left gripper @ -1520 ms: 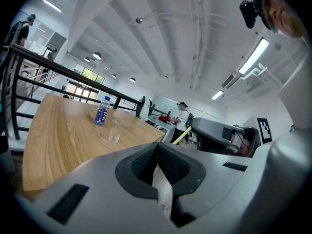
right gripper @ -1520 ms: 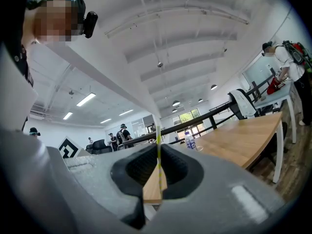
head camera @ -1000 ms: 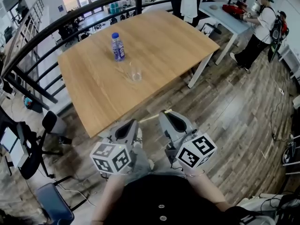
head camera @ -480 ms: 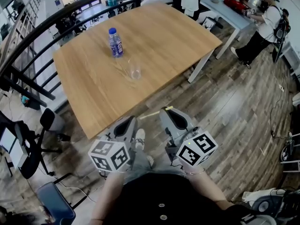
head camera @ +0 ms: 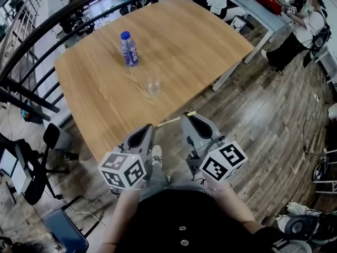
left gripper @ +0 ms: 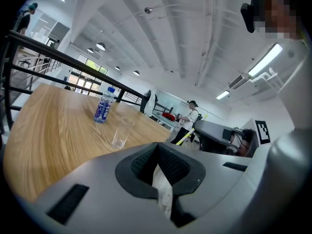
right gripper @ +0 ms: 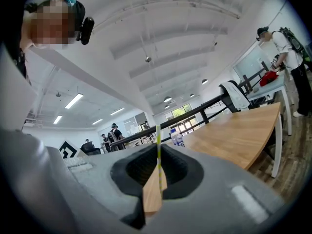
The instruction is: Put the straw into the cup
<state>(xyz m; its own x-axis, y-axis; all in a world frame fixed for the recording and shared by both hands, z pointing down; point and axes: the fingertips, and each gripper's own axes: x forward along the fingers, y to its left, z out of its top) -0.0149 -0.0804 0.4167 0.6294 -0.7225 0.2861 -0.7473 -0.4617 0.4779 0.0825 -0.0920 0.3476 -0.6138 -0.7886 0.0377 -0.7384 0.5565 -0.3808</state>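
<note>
A clear empty cup stands upright on the wooden table, with a blue-labelled water bottle behind it. My right gripper is shut on a thin yellow-striped straw, which pokes out leftward by the table's near edge. The straw rises upright between the jaws in the right gripper view. My left gripper is beside it, jaws together; a pale strip shows in their slit and I cannot tell what it is. The cup and bottle lie ahead in the left gripper view.
A black railing runs behind and left of the table. An office chair stands at the lower left. A person stands at a second table at the upper right. Wooden floor lies to the right.
Both grippers have moved forward together toward the table's near edge, the right still carrying the straw. The cup and bottle have not moved on the table.
</note>
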